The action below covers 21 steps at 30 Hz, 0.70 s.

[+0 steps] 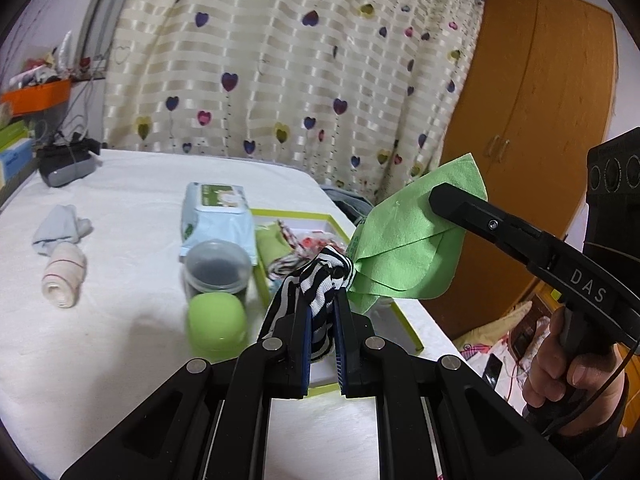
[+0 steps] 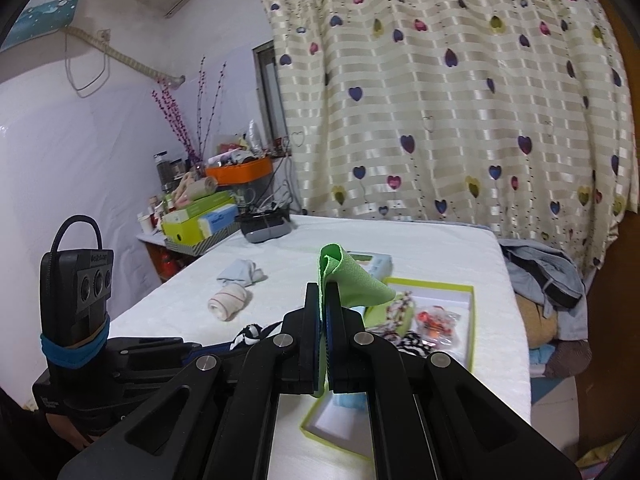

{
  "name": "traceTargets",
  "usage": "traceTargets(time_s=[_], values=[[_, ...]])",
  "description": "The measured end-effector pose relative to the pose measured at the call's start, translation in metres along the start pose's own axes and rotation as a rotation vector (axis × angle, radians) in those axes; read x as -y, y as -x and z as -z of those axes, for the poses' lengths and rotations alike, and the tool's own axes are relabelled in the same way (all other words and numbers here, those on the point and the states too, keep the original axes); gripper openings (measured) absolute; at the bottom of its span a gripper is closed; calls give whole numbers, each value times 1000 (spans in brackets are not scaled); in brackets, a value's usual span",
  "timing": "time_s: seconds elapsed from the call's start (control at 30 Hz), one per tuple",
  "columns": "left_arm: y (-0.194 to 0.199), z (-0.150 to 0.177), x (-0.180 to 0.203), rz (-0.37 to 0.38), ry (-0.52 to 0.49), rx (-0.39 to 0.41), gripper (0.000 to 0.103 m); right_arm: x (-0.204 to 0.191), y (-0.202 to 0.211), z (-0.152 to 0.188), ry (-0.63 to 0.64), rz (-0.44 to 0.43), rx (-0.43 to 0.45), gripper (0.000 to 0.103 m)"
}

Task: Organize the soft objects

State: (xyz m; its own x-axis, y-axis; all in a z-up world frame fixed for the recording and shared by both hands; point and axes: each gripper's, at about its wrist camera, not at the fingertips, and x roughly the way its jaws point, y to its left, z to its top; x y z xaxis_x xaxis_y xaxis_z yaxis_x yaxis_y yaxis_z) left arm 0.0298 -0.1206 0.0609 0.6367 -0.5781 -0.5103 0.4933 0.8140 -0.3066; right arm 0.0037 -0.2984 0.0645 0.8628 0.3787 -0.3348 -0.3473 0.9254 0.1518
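With some fabrics already laid in the green-rimmed box, a zebra-striped cloth is clamped by the closed left gripper and a green cloth by the closed right gripper — two rolled socks at nine o'clock are left untouched.

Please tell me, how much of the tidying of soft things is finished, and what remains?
Done: some fabric pieces already lie in the green-edged box. In hand: the left tongs are shut on a striped cloth, the right tongs on a green cloth, both held above the box. Left: the rolled sock and the pale blue cloth lie on the white surface.
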Motion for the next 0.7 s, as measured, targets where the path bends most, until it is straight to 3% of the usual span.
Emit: traceTargets(time_s=[0.33, 0.7], values=[[-37, 6, 16, 33, -16, -76, 9, 29, 1, 17, -55, 48, -37, 2], [-90, 25, 18, 34, -35, -216, 9, 73, -44, 65, -155, 80, -220, 2]])
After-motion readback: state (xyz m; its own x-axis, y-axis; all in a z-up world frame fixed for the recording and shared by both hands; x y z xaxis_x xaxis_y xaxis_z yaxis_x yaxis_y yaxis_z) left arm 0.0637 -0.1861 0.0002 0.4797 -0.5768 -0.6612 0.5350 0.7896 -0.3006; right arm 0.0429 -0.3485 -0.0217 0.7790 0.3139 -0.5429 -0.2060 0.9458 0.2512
